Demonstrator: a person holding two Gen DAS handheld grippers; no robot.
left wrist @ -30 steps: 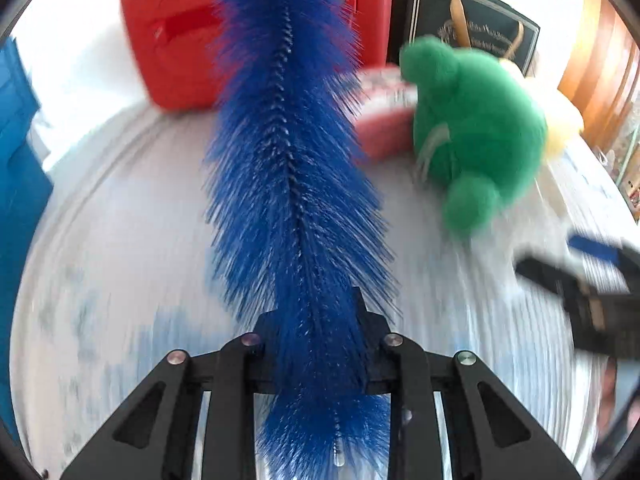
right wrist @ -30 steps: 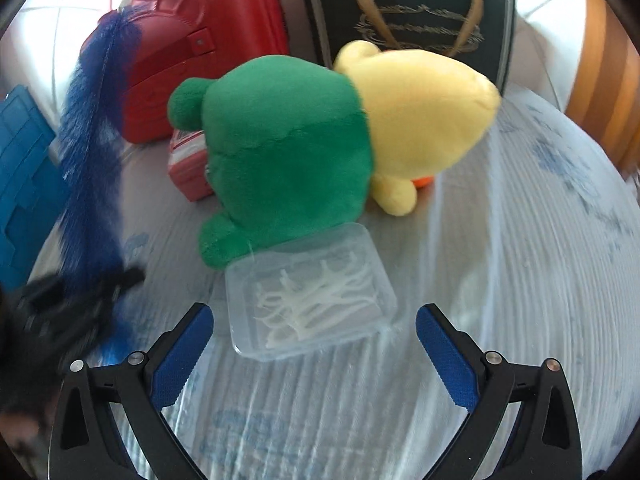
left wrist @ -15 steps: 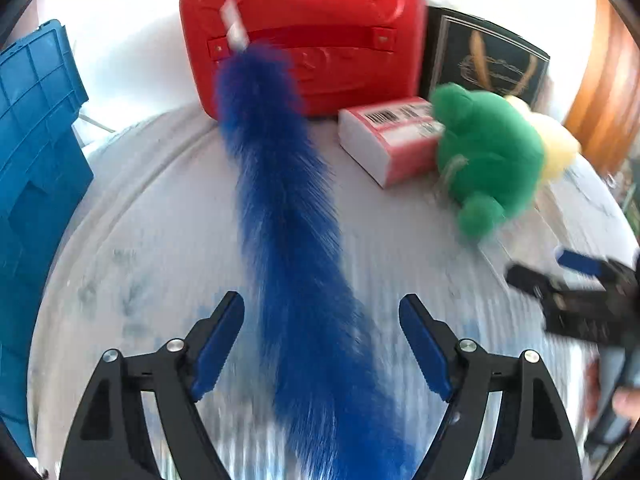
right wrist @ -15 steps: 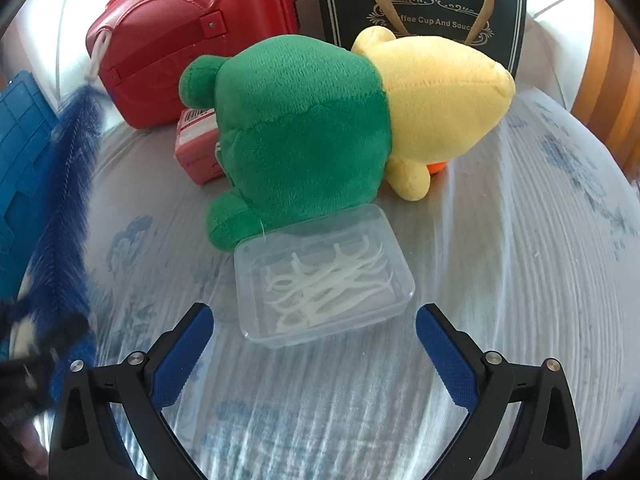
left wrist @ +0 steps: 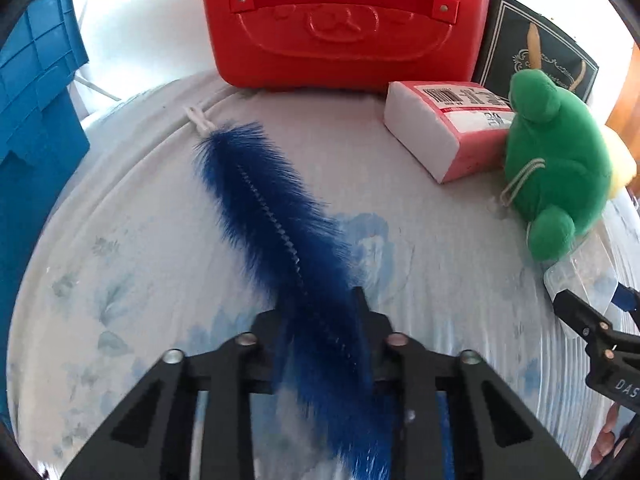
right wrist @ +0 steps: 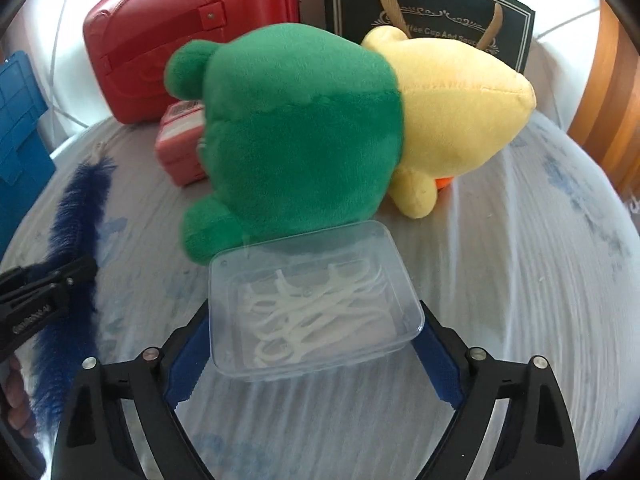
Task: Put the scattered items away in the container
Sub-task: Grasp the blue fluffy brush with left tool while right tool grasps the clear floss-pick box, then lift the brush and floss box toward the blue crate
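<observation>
Since the earlier frame, the left gripper [left wrist: 320, 320] has gone from spread jaws back to a clamp on the blue bristle brush [left wrist: 276, 220], and the right gripper [right wrist: 316, 340] has advanced so that the clear floss-pick box [right wrist: 312, 304] now sits between its blue pads. Left unit: jaws drawn in tight on the brush near its lower end; the brush lies on the flower-print cloth [left wrist: 120, 260], running ahead and to the left of the fingers, its white tip [left wrist: 198, 118] farthest away. Right unit: jaws closing around the box; contact between pads and box walls cannot be confirmed, as the clear plastic hides the inner pad faces. Immediately beyond the box lies the green and yellow plush toy [right wrist: 296, 148], touching its far edge. Beyond the toy's left side, a pink packet [right wrist: 180, 148]. Blue crate [left wrist: 32, 120] stands off to the far left of the left gripper. A red case [left wrist: 344, 20] and a dark gift bag [right wrist: 432, 20] stand at the back.
</observation>
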